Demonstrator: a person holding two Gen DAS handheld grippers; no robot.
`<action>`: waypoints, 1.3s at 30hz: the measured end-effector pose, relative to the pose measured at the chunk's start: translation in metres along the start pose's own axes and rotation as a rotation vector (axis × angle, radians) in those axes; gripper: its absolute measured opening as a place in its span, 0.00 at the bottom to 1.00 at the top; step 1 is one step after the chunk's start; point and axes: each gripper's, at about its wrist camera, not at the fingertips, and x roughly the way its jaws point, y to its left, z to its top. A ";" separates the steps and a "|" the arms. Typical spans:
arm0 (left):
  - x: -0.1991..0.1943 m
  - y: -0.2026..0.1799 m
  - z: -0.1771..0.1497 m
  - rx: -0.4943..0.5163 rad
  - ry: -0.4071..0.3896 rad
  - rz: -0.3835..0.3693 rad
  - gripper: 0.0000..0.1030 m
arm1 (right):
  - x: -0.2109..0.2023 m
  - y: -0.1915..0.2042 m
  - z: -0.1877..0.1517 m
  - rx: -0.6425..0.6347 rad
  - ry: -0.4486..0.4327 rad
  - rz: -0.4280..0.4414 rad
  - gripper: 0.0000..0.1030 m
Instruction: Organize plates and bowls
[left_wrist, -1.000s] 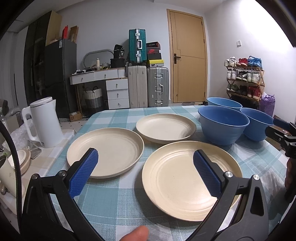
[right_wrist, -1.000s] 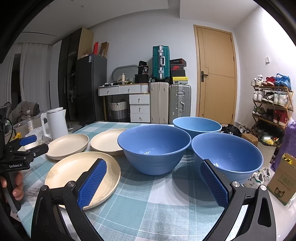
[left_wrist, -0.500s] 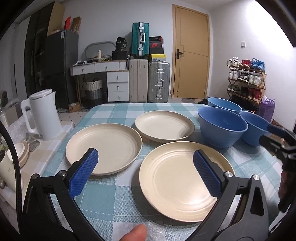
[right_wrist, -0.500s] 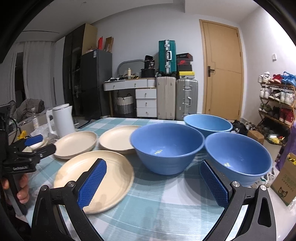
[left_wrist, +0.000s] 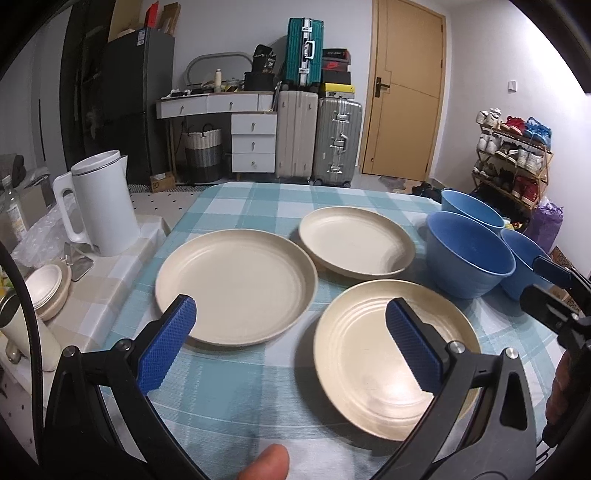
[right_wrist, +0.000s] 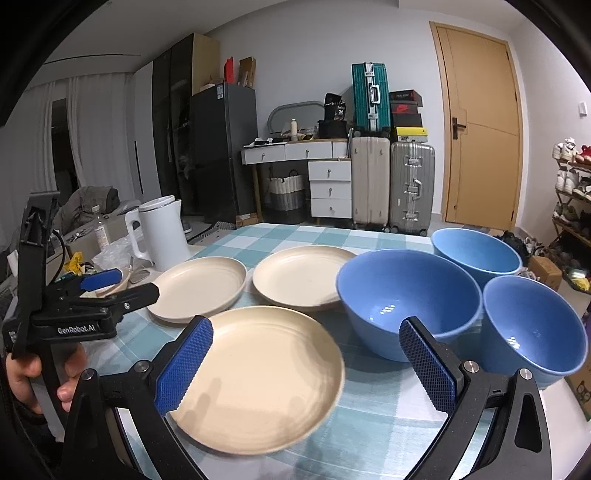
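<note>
Three cream plates lie flat on the checked tablecloth: a near plate (left_wrist: 391, 354) (right_wrist: 258, 376), a left plate (left_wrist: 236, 284) (right_wrist: 201, 288) and a far plate (left_wrist: 354, 240) (right_wrist: 301, 275). Three blue bowls stand to their right: a middle bowl (left_wrist: 469, 258) (right_wrist: 406, 299), a far bowl (left_wrist: 471, 212) (right_wrist: 474, 251) and a near right bowl (left_wrist: 521, 247) (right_wrist: 532, 328). My left gripper (left_wrist: 291, 347) hangs open above the gap between the left and near plates. My right gripper (right_wrist: 306, 363) is open over the near plate and the middle bowl. Both hold nothing.
A white kettle (left_wrist: 101, 205) (right_wrist: 162, 232) and small dishes (left_wrist: 48, 288) sit on a side surface left of the table (left_wrist: 236, 206). Suitcases, drawers, a fridge and a door stand behind. A shoe rack (left_wrist: 513, 158) is at the right. A hand (right_wrist: 33, 373) grips the left gripper's handle.
Both cameras have swung: in the left view the plates and bowls slid right and nearer; in the right view they also slid right. Nothing on the table moved. Both grippers stayed open.
</note>
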 end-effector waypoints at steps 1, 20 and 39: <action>0.001 0.005 0.002 -0.012 0.005 -0.002 0.99 | 0.003 0.001 0.003 0.004 0.006 0.012 1.00; 0.042 0.049 0.028 -0.075 0.075 0.075 0.99 | 0.075 0.027 0.054 0.021 0.088 0.050 1.00; 0.104 0.114 0.027 -0.200 0.205 0.132 0.99 | 0.164 0.059 0.061 -0.030 0.240 0.069 1.00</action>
